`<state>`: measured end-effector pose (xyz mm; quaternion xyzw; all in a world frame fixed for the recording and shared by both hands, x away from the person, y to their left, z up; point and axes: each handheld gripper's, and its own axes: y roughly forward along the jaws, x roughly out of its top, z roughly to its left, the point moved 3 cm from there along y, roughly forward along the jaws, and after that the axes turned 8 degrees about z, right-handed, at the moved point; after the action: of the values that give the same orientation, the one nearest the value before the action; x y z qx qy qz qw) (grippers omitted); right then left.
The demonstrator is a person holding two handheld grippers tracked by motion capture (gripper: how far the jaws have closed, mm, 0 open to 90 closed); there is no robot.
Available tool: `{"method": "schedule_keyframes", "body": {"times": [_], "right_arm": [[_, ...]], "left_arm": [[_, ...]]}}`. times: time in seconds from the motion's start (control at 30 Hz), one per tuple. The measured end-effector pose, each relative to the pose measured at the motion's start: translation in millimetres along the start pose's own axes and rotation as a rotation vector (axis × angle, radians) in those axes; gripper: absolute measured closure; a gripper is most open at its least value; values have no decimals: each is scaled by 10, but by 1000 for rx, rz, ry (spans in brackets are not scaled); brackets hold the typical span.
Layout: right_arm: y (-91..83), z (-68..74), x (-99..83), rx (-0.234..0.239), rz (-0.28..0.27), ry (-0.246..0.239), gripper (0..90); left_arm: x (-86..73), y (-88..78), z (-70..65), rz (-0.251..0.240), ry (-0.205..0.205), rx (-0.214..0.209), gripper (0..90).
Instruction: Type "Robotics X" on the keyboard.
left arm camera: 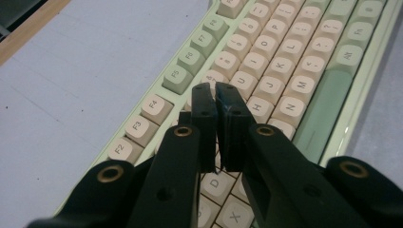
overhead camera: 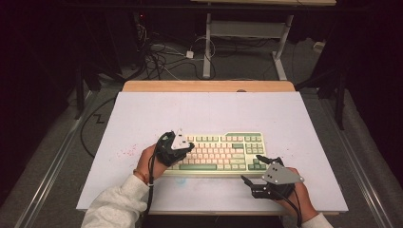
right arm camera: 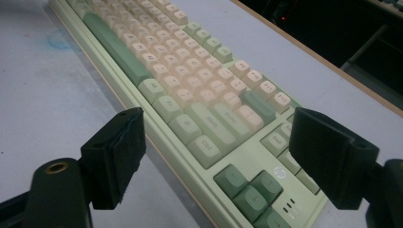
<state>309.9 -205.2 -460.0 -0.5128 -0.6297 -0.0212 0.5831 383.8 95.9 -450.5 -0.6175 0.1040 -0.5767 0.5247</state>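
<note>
Left gripper [left arm camera: 216, 95], jaws together, hovers over the keyboard [overhead camera: 223, 152] at frame centre; right gripper [right arm camera: 216, 156] gapes beside it.

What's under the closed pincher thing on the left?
Under the left gripper is the keyboard. Its shut jaws hang over the cream letter keys beside G and H. The key right below the tips is covered, so I can't read it.
</note>
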Motion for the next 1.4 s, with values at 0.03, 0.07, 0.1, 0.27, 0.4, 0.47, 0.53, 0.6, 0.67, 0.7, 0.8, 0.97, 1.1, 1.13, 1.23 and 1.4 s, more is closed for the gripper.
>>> {"method": "schedule_keyframes", "body": {"times": [0.03, 0.07, 0.1, 0.27, 0.4, 0.47, 0.53, 0.6, 0.67, 0.7, 0.8, 0.97, 1.1, 1.13, 1.23, 1.4], "right_arm": [[-2, -3, 0, -1, 0, 1, 207], [-3, -7, -1, -2, -1, 3, 209], [-2, -11, -3, -2, -1, 5, 209], [-11, -17, 3, -8, -3, 9, 209], [-13, -23, 0, -10, -2, 10, 212], [-13, -26, -2, -11, -1, 12, 212], [-14, -28, -1, -10, -1, 13, 213], [-15, -32, -3, -12, -1, 13, 214], [-17, -39, -5, -13, -1, 14, 218], [-18, -43, -6, -15, -1, 14, 219], [-25, -50, 0, -14, -3, 20, 223], [-24, -54, 8, -15, -1, 18, 231], [-18, -72, 16, -16, 0, 22, 250], [-17, -76, 20, -14, 0, 25, 258], [-15, -92, 41, -16, -4, 25, 298], [15, -116, 118, 8, -11, 32, 487]], "left_arm": [[-5, -15, -4, -8, 1, 2, 848], [-9, -29, -6, -10, 6, 5, 848], [-11, -41, -7, -14, 9, 12, 831], [-47, -93, -22, -35, 25, 23, 722], [-89, -138, -11, -51, 32, 33, 553], [-113, -163, -4, -68, 34, 21, 463], [-143, -184, -2, -79, 21, 43, 403], [-178, -205, -8, -100, 4, 65, 305], [-218, -233, -14, -114, -2, 73, 270], [-238, -247, -20, -123, -4, 73, 266], [-298, -280, -47, -142, 5, 81, 241], [-407, -334, -90, -169, 6, 92, 216], [-497, -383, -94, -182, -10, 110, 203], [-520, -395, -88, -186, -12, 111, 203], [-598, -414, -93, -181, -28, 113, 203], [-722, -427, -140, -157, -40, 109, 203]]}}
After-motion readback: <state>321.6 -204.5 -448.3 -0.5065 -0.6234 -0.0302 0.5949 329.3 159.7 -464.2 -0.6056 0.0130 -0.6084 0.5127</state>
